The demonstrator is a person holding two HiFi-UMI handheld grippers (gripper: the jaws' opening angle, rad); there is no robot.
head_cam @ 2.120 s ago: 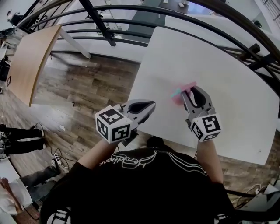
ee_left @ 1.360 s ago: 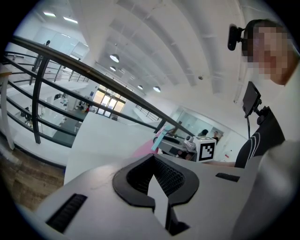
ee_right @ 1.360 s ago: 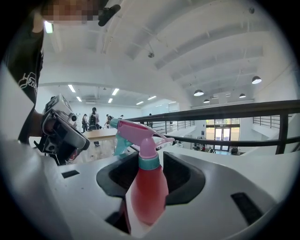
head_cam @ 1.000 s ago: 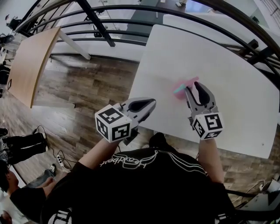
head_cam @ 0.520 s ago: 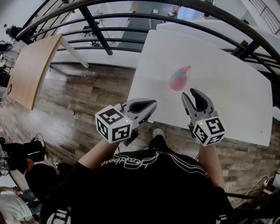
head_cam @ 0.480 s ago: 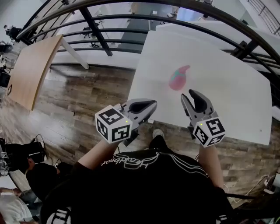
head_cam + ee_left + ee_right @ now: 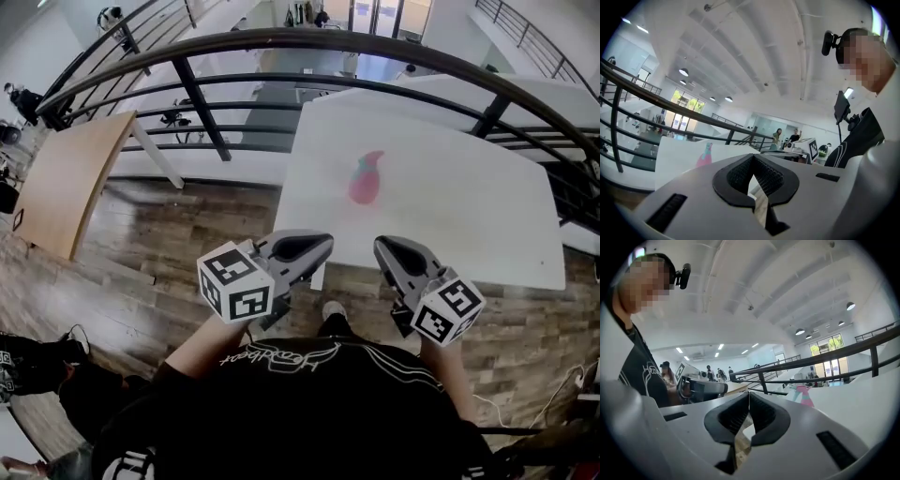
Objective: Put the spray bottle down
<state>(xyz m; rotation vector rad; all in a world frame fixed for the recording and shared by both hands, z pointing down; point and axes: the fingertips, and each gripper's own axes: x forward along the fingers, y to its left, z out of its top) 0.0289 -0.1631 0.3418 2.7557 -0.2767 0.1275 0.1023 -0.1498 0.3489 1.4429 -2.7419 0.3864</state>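
The pink spray bottle (image 7: 365, 178) with a teal neck stands upright by itself on the white table (image 7: 459, 211). My right gripper (image 7: 382, 248) is pulled back off the table's near edge, shut and empty. My left gripper (image 7: 323, 246) hangs beside it over the wooden floor, also shut with nothing in it. In the left gripper view the bottle (image 7: 705, 155) shows small beyond the shut left gripper (image 7: 751, 158). In the right gripper view the bottle (image 7: 804, 396) stands far off to the right of the closed right gripper (image 7: 749, 394).
A curved black railing (image 7: 281, 42) runs behind the table. A wooden tabletop (image 7: 66, 178) lies at the left over plank flooring (image 7: 178, 234). People (image 7: 785, 137) stand in the far background, and another sits low at the left (image 7: 37, 361).
The right gripper let go of the bottle, drew back toward the person and closed. The bottle stays upright on the table. Both grippers rose and pulled off the table edge.
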